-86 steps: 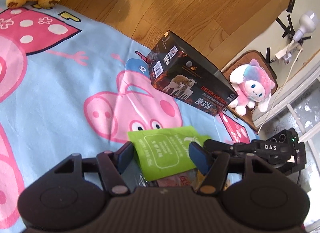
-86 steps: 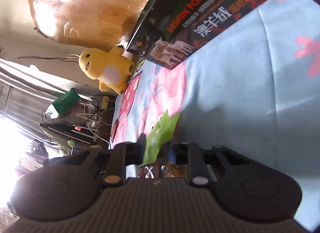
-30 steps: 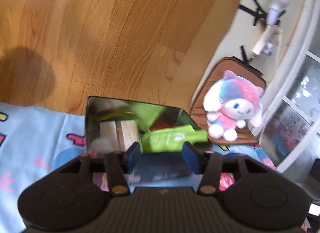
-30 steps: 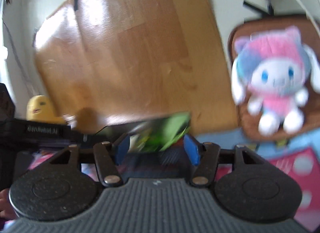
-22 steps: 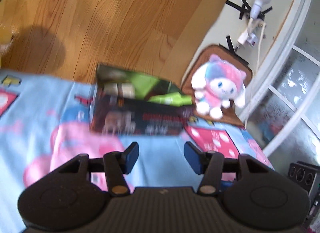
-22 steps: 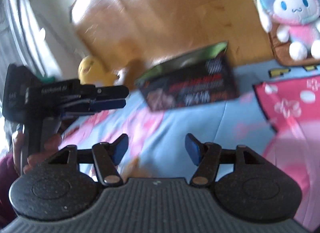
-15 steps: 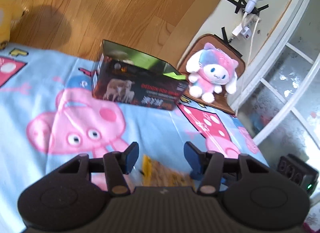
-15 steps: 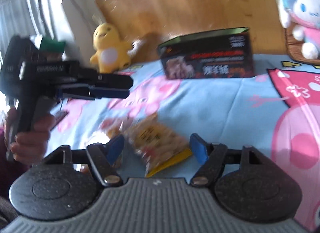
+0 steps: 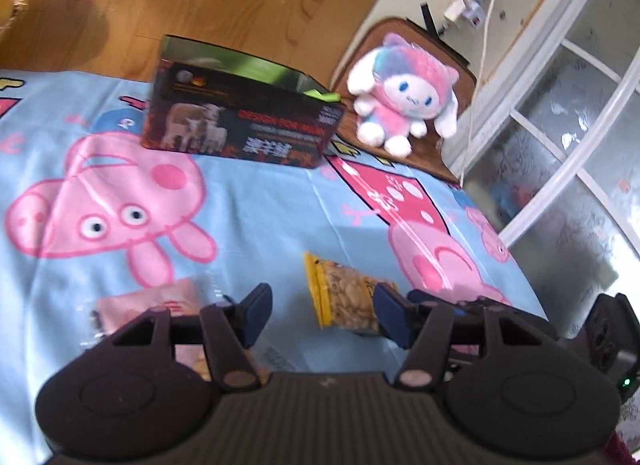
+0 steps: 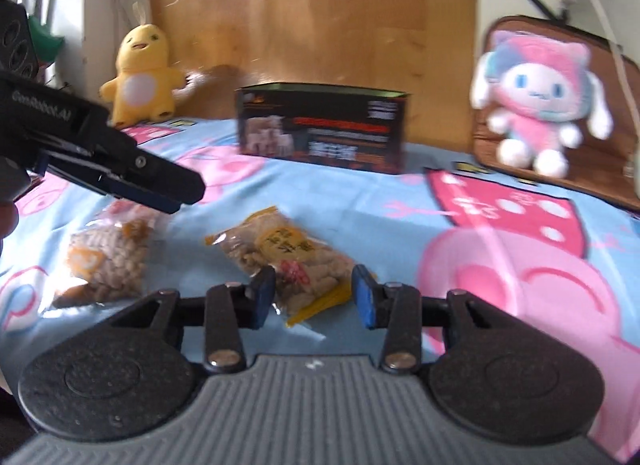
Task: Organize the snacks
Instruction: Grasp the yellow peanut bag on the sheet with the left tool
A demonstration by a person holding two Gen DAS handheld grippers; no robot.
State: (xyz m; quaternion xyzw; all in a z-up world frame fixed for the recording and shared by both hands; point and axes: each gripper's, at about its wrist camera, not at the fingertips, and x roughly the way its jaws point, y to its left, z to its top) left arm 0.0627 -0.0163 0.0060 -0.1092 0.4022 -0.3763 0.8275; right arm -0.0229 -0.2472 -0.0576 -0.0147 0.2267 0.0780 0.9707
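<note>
A cartoon-pig blanket (image 9: 260,201) covers the floor. At its far edge stands an open dark box (image 10: 322,127), long side along that edge, with a green packet (image 9: 264,67) inside. Nearer the middle lies a yellow-edged bag of nuts (image 10: 290,255), its long axis slanting away leftward. The right gripper (image 10: 314,295) has just been closing; its jaws sit partly apart around the bag's near end, not pressing it. The left gripper (image 9: 320,315), just widening, holds nothing, above a pink packet (image 9: 160,305).

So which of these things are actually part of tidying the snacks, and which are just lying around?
Part of the job:
- yellow peanut packet
- pink snack packet
- black box
- green packet in it

Just lying about:
- yellow plush
- pink plush
- cartoon blanket
</note>
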